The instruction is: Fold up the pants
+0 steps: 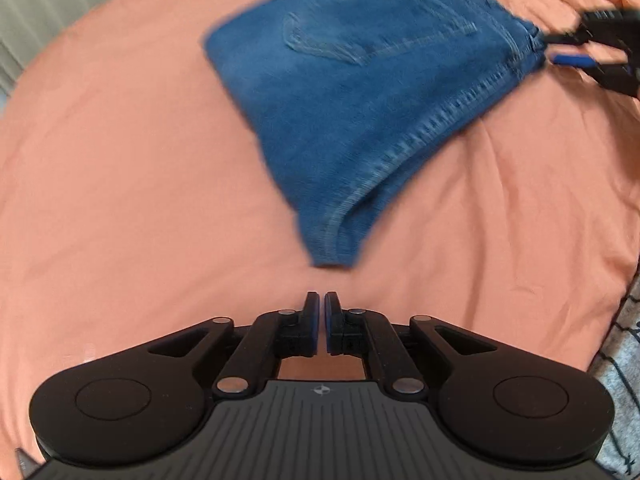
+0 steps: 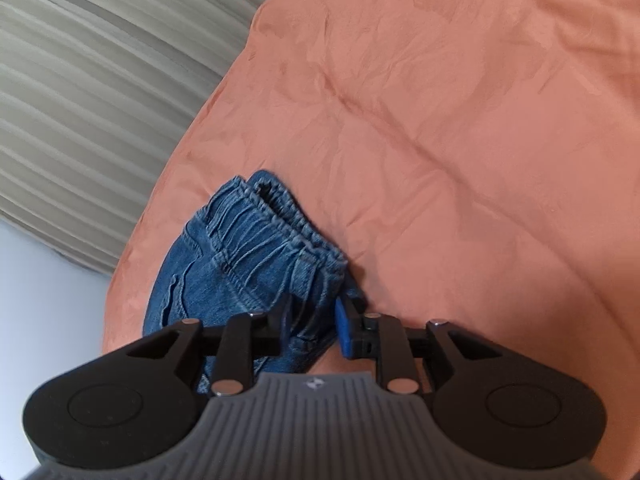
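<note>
Folded denim jeans (image 1: pixel 360 92): on orange bedsheet (image 1: pixel 120 160), long axis near–far. Right gripper (image 2: pixel 312 322): spread, straddling the elasticated waistband (image 2: pixel 276 236). Left gripper (image 1: pixel 323 312): pressed together, empty, just short of near tip.

Folded blue jeans (image 1: pixel 360 92) on orange sheet (image 1: pixel 120 160), blurred. Left gripper (image 1: pixel 323 300) near their lower tip, jaws nearly touching, empty. Right gripper (image 1: pixel 560 46) at their right corner.
</note>
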`<state>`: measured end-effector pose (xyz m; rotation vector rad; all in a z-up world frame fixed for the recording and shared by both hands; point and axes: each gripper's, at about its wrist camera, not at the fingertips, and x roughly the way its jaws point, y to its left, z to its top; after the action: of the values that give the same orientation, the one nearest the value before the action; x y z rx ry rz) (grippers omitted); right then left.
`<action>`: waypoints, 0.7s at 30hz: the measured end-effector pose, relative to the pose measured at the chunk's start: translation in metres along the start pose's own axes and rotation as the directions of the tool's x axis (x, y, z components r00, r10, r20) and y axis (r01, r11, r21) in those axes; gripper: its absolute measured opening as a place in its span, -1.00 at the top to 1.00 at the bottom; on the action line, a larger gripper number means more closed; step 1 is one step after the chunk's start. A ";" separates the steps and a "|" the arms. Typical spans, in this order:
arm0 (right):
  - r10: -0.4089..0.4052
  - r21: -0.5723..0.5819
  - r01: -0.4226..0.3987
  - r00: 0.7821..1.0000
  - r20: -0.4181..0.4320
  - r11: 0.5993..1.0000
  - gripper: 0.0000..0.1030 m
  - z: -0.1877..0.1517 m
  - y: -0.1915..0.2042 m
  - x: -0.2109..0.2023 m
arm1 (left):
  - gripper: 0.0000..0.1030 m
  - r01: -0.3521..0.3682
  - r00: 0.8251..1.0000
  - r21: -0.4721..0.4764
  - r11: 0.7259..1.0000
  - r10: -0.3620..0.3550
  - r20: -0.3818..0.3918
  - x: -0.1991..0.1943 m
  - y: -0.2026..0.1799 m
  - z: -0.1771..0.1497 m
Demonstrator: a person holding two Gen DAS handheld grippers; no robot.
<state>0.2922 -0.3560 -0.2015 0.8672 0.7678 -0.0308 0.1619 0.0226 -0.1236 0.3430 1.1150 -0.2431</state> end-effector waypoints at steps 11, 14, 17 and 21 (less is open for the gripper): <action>0.095 0.022 -0.095 0.995 0.036 0.995 -0.11 0.011 -0.004 -0.009 | -0.18 0.256 0.941 -0.352 0.900 -0.150 0.303 -0.031 0.073 0.047; 0.113 0.055 -0.112 0.994 -0.015 0.992 -0.26 0.014 -0.009 0.006 | -0.21 0.285 0.935 -0.405 0.869 -0.160 0.316 -0.015 0.081 0.057; 0.113 0.034 -0.111 0.993 -0.040 0.993 -0.26 0.017 -0.006 0.018 | -0.24 0.322 0.929 -0.461 0.827 -0.183 0.320 0.002 0.090 0.062; 0.102 0.014 -0.101 0.991 -0.082 0.995 -0.26 0.018 -0.002 0.037 | -0.30 0.382 0.914 -0.508 0.772 -0.236 0.329 0.026 0.103 0.068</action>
<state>0.3293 -0.3596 -0.2183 0.9204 0.8001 0.0914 0.2667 0.0908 -0.1054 -0.4064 0.9378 -0.2291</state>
